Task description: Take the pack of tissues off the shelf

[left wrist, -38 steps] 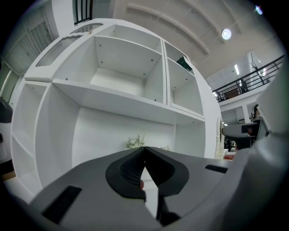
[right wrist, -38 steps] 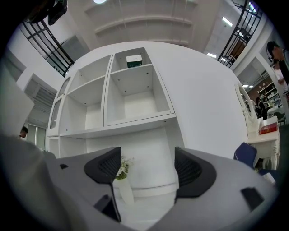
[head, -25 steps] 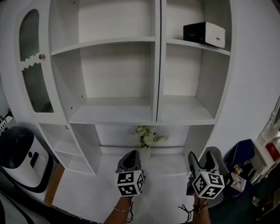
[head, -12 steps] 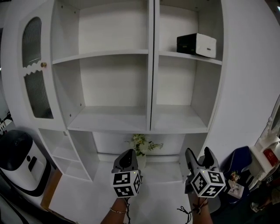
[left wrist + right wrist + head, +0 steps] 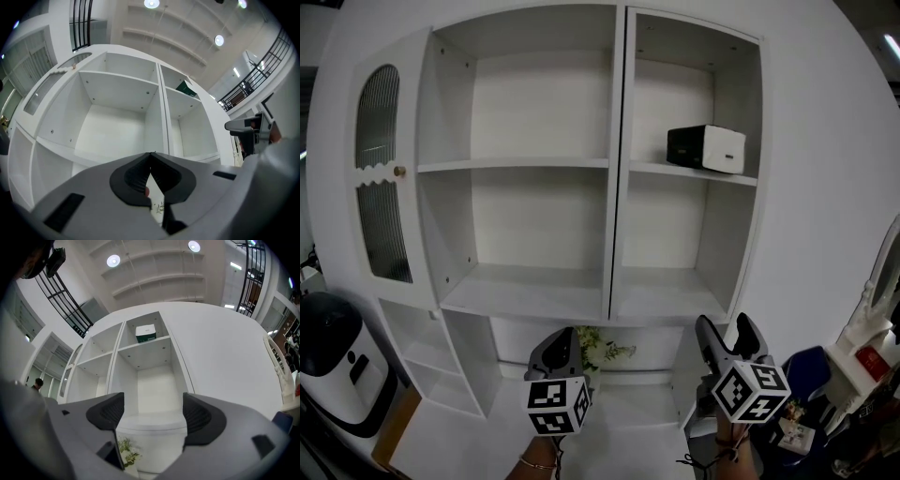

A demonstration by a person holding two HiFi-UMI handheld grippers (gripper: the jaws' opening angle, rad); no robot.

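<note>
The pack of tissues (image 5: 706, 148), a box that is black on its left end and white on its right, lies on the upper right shelf (image 5: 731, 175) of a white shelf unit. It also shows small in the right gripper view (image 5: 146, 333) and in the left gripper view (image 5: 186, 87). Both grippers are far below it, at the bottom of the head view. My left gripper (image 5: 565, 335) is shut, its jaws meeting at the tip (image 5: 151, 153) with nothing held. My right gripper (image 5: 727, 328) points up at the right-hand column; its jaws (image 5: 153, 404) are opening with nothing between them.
The other compartments of the unit hold nothing. A cabinet door with ribbed glass (image 5: 380, 173) closes the left side. A vase of flowers (image 5: 600, 349) stands in the low niche between the grippers. A black and white appliance (image 5: 333, 361) sits at lower left, clutter (image 5: 862, 356) at lower right.
The head view has tilted upward, so the shelves and the tissue pack sit lower in the picture. Both grippers stay low; the left one has drifted a little left.
</note>
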